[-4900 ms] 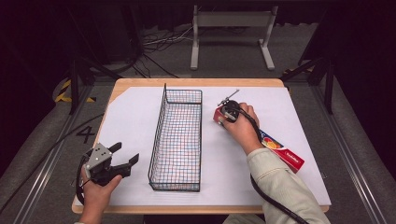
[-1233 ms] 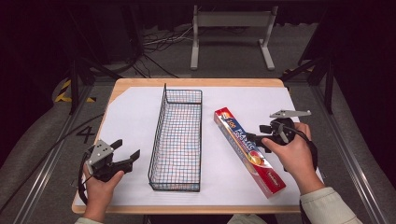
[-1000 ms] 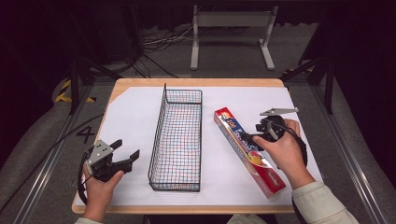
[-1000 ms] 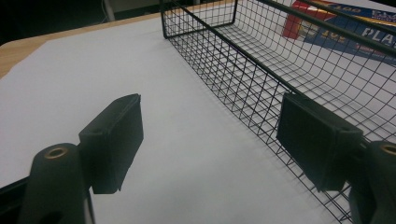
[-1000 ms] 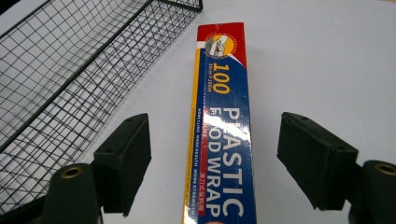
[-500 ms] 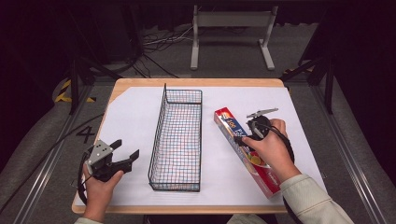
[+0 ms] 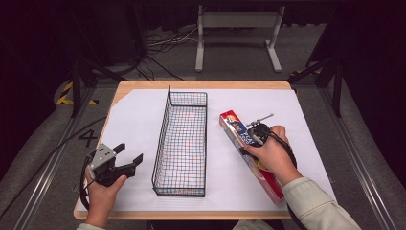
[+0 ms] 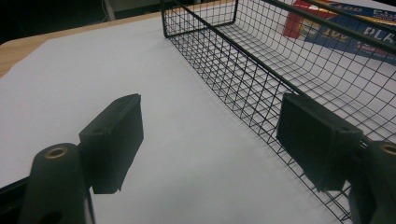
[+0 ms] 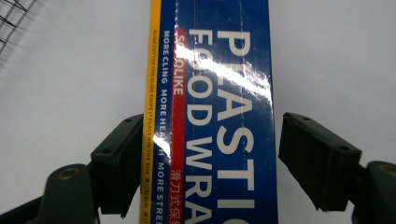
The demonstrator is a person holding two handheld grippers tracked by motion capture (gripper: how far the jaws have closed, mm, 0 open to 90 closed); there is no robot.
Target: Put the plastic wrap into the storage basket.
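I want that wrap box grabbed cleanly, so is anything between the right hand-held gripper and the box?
Nothing visible. The right hand-held gripper already straddles the plastic wrap box, jaws open on either side, with bare white paper around it.

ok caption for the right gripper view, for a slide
Right gripper open astride a blue plastic food wrap box on white paper.

The plastic wrap box [image 9: 215, 112] is glossy printed cardboard (glare streaks its blue face). The basket [image 7: 182, 139] is thin black wire; matt white paper [image 7: 139, 124] covers the wooden surface [image 7: 143, 86].
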